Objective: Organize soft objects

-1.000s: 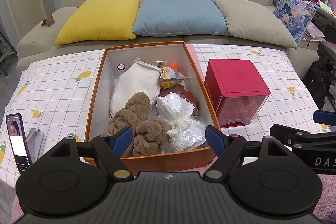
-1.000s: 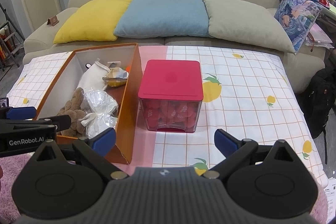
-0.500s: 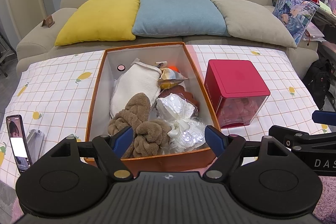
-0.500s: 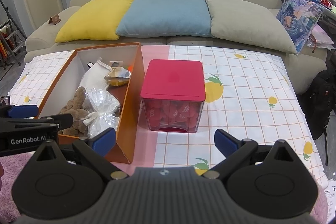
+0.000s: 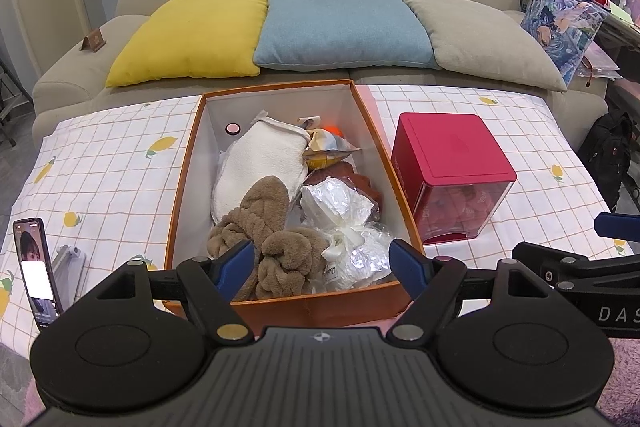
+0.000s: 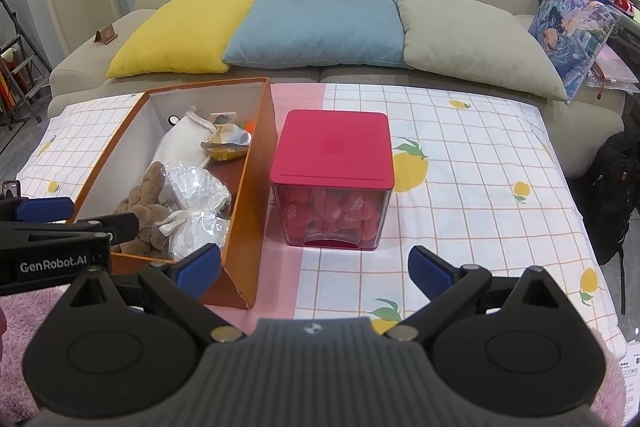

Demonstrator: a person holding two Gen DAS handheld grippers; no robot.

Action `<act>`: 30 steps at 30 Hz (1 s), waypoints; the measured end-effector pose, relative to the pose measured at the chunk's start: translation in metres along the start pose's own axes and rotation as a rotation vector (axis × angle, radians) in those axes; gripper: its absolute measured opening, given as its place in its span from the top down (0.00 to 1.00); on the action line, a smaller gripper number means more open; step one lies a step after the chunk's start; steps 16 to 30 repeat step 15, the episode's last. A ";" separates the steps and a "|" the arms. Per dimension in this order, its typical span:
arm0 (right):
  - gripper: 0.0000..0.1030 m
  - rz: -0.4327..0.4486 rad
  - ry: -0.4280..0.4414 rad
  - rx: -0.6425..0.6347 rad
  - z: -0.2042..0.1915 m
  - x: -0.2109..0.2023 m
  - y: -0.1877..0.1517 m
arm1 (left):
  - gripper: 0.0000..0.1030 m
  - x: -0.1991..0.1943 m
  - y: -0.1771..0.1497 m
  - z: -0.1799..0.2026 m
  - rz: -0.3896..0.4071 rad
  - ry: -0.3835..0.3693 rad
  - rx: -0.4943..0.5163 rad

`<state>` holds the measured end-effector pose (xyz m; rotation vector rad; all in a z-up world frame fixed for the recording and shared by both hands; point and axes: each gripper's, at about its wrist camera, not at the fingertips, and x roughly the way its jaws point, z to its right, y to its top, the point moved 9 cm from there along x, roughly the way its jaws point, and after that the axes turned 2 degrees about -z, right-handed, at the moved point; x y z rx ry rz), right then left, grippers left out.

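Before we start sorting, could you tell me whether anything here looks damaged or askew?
The orange box looks damaged: its near right corner has split and the side wall splays outward. Its contents sit jumbled; nothing has spilled.

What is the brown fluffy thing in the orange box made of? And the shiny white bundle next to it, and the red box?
The brown fluffy thing looks like plush fabric: matte, fuzzy, twisted in soft folds. The shiny white bundle seems wrapped in thin clear plastic, since it crinkles and glints. The red box looks like hard, smooth plastic: opaque lid, see-through walls. The orange box is probably cardboard.

Orange box point(image 5: 182, 183); red container point(image 6: 332, 155); yellow cushion point(image 5: 188, 35).
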<state>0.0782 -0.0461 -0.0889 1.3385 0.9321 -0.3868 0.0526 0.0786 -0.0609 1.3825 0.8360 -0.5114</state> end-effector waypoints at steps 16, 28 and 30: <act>0.05 -0.003 0.002 -0.003 -0.001 0.000 -0.002 | 0.14 -0.002 0.000 -0.001 0.012 -0.007 0.001; 0.05 -0.003 0.002 -0.003 -0.001 0.000 -0.002 | 0.14 -0.002 0.000 -0.001 0.012 -0.007 0.001; 0.05 -0.003 0.002 -0.003 -0.001 0.000 -0.002 | 0.14 -0.002 0.000 -0.001 0.012 -0.007 0.001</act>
